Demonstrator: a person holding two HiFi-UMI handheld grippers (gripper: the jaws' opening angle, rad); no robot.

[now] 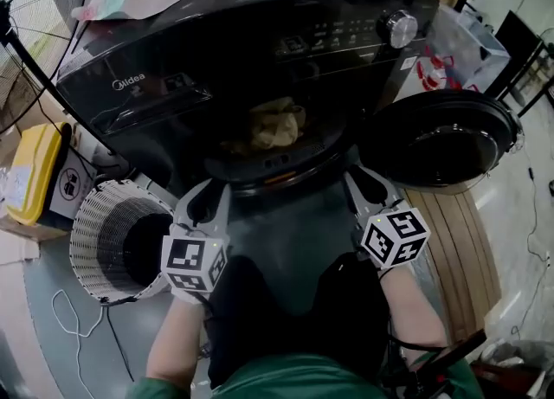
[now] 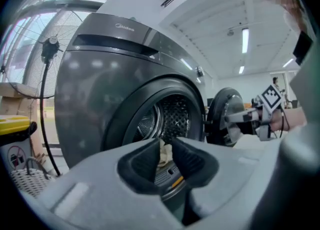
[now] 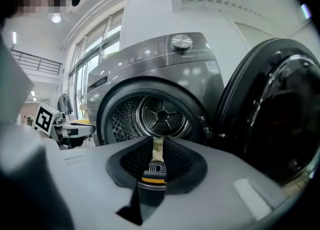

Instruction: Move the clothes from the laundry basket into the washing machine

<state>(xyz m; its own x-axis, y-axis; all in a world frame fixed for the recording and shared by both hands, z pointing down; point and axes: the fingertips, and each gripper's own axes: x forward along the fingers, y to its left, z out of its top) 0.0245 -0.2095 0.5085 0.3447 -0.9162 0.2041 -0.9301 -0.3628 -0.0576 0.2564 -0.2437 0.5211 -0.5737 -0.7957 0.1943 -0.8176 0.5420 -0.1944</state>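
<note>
A dark front-loading washing machine (image 1: 216,60) stands before me, its round door (image 1: 441,138) swung open to the right. A beige garment (image 1: 275,125) lies in the drum mouth; it shows through the jaw gaps in the left gripper view (image 2: 165,155) and the right gripper view (image 3: 157,149). My left gripper (image 1: 208,198) hovers just below the opening at left, and my right gripper (image 1: 368,188) at right. Each gripper's jaws are drawn close with a narrow slit between the pads and nothing in it, as the left gripper (image 2: 166,146) and right gripper (image 3: 158,141) show. The white laundry basket (image 1: 104,233) lies at lower left.
The open door (image 3: 270,119) fills the space right of the drum (image 3: 162,116). A standing fan (image 2: 50,49) and a yellow box (image 1: 35,172) are left of the machine. A wooden board (image 1: 454,241) lies under the door, and a white cable (image 1: 74,315) trails on the floor.
</note>
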